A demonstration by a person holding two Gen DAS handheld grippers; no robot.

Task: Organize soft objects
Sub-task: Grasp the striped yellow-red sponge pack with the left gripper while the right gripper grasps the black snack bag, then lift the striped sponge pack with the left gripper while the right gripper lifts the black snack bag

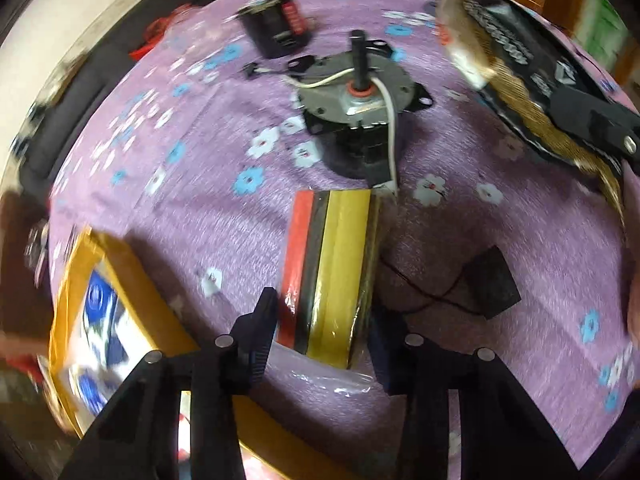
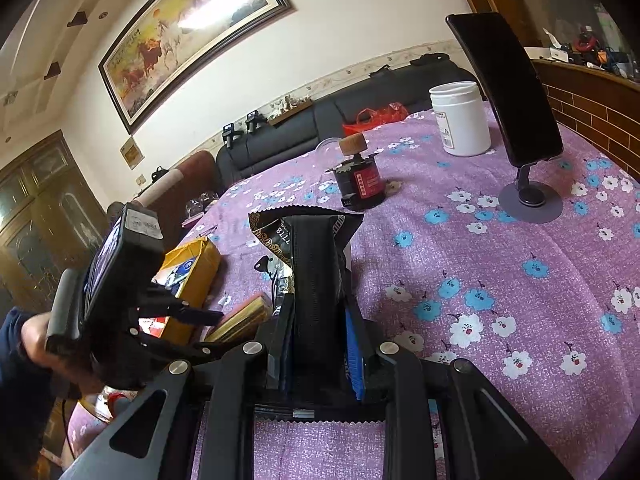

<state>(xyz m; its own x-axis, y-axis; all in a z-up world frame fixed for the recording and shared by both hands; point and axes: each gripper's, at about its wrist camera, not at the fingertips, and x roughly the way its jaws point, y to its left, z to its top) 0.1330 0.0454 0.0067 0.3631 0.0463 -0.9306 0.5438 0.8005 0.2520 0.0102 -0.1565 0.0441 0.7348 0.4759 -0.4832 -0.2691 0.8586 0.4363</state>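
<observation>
The striped pack (image 1: 330, 276), a plastic-wrapped block with red, black and gold bands, lies on the purple flowered tabletop (image 1: 500, 264) in the lower centre of the left wrist view. The left hand-held gripper (image 1: 324, 332) straddles its near end from steeply above, a finger close on each long side. Whether the pads already press on the wrapping I cannot tell. That steep approach suits a low, flat thing, which has to be pinched across its width.

The black snack bag (image 2: 316, 280) runs up the middle of the right wrist view. The right hand-held gripper (image 2: 318, 344) is clenched on its lower part, and the serrated top edge points up the frame. Held aloft like this, the bag stays clear of the clutter, probably waiting for its place.

The yellow parcel (image 1: 116, 308) sits in the lower left of the left view, just beside the pack. It may be the pile the soft things go to; that is a guess. Above the pack stands a small motor (image 1: 356, 120) with a white wire, very close to the pack's far end. It is a hard thing that looks out of place among the soft goods. A lift here should go straight up, or the pack may drag the wire.
</observation>
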